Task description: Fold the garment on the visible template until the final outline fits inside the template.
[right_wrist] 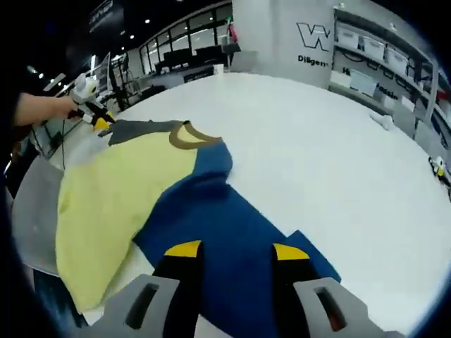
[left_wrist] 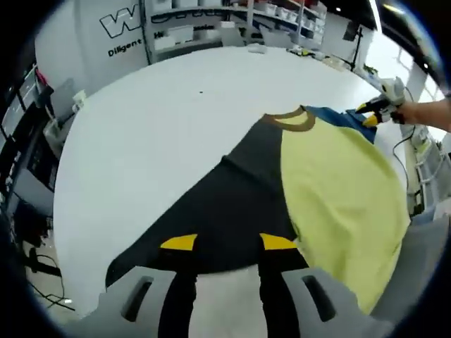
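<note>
In the left gripper view, the left gripper (left_wrist: 227,243) has its yellow-tipped fingers (left_wrist: 179,243) spread apart over the dark sleeve of the garment (left_wrist: 331,190), touching or just above it; I cannot tell which. In the right gripper view, the right gripper (right_wrist: 237,250) likewise has its fingers (right_wrist: 183,248) spread over the blue sleeve. The garment lies across the white table (left_wrist: 155,141), yellow body between both sleeves, brown collar (right_wrist: 189,137) at the far end

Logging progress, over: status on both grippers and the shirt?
Left gripper open, over the dark grey sleeve. Right gripper open, over the blue sleeve. Yellow-fronted, brown-collared shirt spread on white table, unfolded. Nothing in the way.
</note>
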A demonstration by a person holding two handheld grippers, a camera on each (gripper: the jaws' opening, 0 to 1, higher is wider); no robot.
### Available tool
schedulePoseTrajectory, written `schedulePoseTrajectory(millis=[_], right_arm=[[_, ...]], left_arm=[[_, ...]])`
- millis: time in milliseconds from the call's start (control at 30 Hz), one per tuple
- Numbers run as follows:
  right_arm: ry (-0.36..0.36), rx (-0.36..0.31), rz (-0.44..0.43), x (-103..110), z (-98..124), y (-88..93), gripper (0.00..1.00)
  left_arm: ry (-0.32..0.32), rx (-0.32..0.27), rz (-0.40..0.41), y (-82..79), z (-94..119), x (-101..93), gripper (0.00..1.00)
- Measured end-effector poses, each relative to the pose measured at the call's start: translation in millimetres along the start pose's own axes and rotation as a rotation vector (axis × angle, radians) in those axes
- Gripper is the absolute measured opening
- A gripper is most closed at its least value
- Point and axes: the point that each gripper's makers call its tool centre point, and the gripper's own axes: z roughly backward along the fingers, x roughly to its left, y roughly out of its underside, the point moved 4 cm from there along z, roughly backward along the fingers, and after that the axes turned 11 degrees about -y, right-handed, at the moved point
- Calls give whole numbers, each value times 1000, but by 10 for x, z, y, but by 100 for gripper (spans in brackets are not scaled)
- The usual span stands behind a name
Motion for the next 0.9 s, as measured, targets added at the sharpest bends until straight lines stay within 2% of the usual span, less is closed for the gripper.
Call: schedulePoseTrajectory(millis=[67, 200, 333, 367, 433, 533, 567, 633, 700, 733, 767, 800, 867, 900], right_arm=[[-12, -3, -3, -47, -74, -34, 41], [-22, 15, 23, -102, -159, -70, 40], [-44, 86, 63, -138, -256, -6, 37], [-56, 50, 63, -142, -264, -53, 35], [-65, 52, 38, -163, -270, -56, 34], [-90, 53, 49, -145, -281, -66, 24], [-90, 56, 48, -179, -284, -80, 21], [-85, 63, 47, -224, -282, -91, 10], [-75, 73, 57, -282, -278, -94, 0], [-70, 76, 60, -312, -277, -96, 0], [-69, 76, 60, -336, -276, -99, 0], [-62, 77, 52, -382, -277, -109, 0], [-41, 79, 56, -474, -291, -141, 0], [-39, 80, 43, -504, -297, -150, 0]], left_arm=[[-26, 13, -16, -22, -94, 71, 39], [-36, 61, -51, 27, -244, 141, 37], [-46, 78, -53, 31, -325, 202, 35], [-45, 84, -53, 33, -353, 221, 34], [-49, 97, -53, 49, -392, 254, 32], [-64, 133, -69, 125, -438, 314, 22], [-26, 99, -58, 89, -443, 289, 20], [-56, 111, -26, 88, -444, 366, 21], [-47, 109, -22, 89, -442, 355, 17], [-62, 115, -24, 98, -440, 378, 11], [-104, 146, -46, 140, -423, 447, 5], [-113, 123, -40, 128, -428, 461, 4], [-127, 140, 32, 170, -430, 495, 4], [-132, 142, 31, 173, -430, 512, 4]])
